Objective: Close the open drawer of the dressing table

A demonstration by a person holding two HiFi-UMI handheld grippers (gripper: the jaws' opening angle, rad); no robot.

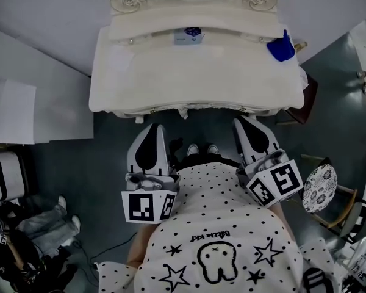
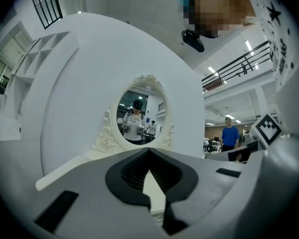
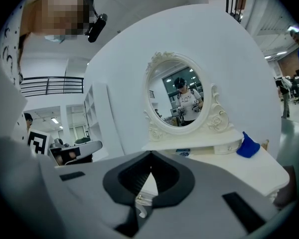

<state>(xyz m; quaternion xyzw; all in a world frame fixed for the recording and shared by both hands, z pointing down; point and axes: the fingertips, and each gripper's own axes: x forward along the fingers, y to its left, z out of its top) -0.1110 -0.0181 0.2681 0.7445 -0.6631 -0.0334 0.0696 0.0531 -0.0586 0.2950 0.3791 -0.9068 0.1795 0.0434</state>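
Observation:
The cream dressing table (image 1: 195, 78) stands in front of me, its oval mirror (image 3: 182, 96) at the back. Along its front edge runs a drawer front with small knobs (image 1: 189, 110); from above I cannot tell how far it stands out. My left gripper (image 1: 155, 128) is shut and empty, its tip a little short of that edge; in the left gripper view (image 2: 150, 203) its jaws meet. My right gripper (image 1: 241, 122) is also shut, its tip close to the front edge. A small metal knob (image 3: 138, 197) shows just past its tips (image 3: 139, 206).
A blue cloth-like thing (image 1: 281, 47) lies at the table's back right, a small blue-and-white card (image 1: 189, 35) under the mirror. A patterned stool (image 1: 320, 188) stands at my right, white shelving (image 1: 24, 112) at my left, and a person's legs (image 1: 43, 224) at lower left.

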